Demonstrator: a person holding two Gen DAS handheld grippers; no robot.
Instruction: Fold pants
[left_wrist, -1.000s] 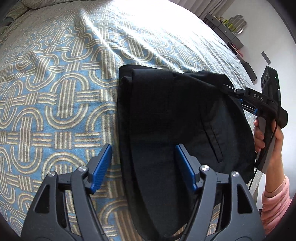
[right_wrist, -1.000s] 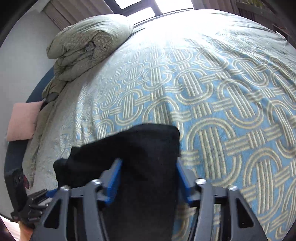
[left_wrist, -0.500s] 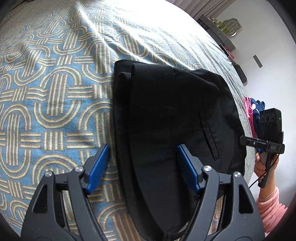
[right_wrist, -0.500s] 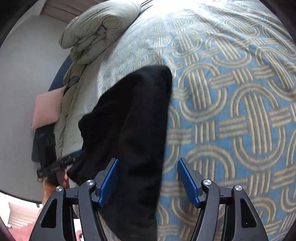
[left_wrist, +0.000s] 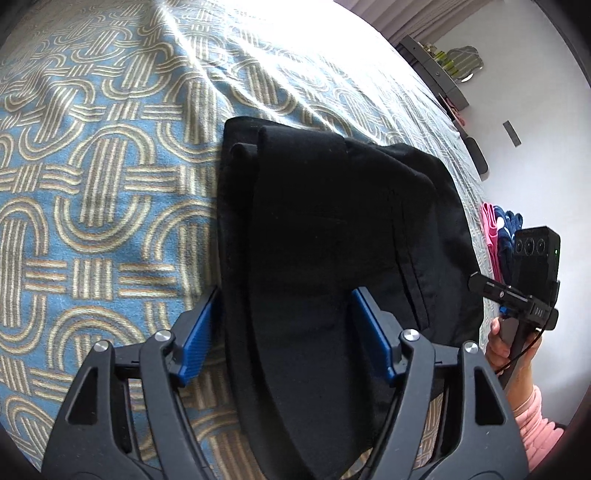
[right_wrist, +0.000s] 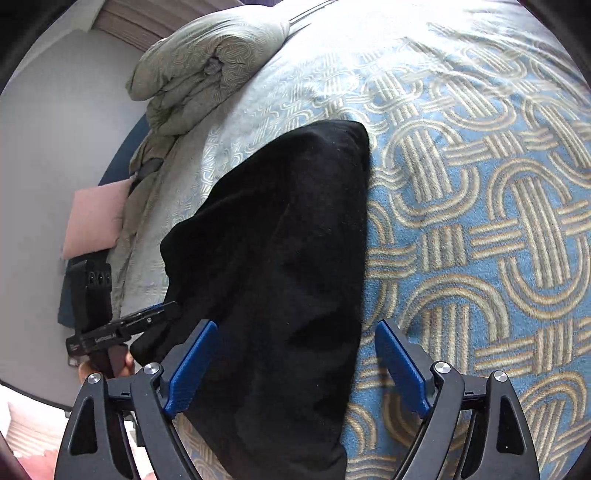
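A: What does everything rest on?

B: A bed under a blue bedspread (left_wrist: 92, 192) patterned with tan interlocking loops. Past the far end of the pants, toward the head of the bed, a grey-green duvet (right_wrist: 207, 70) sits bundled up, with a pink cushion (right_wrist: 94, 218) against the wall beyond it. On the other side of the pants a dark shelf (left_wrist: 439, 70) lines a white wall, and pink and blue cloth (left_wrist: 498, 229) lies off the mattress edge.

A: And the pants?

B: The black pants (left_wrist: 325, 240) lie folded in layers on the bedspread, between both grippers. The long axis runs away from each camera – one narrow squared end points up the bed, the near end passes under the fingers and is cut off by the frame.

A: What is hard to read?

B: The cloth is so dark that folds barely show – only a seam and a stepped edge where layers overlap. Whether any fabric hangs over the mattress edge I cannot tell.

A: The fingers?

B: The left gripper (left_wrist: 284, 332) has its blue pads spread, straddling the pants without pinching them. The right gripper (right_wrist: 291, 363) is opening, its jaws wide; the pants' edge lies between them, clear of both pads. A hand (left_wrist: 498, 343) in a pink sleeve (left_wrist: 532, 421) holds that gripper's handle.
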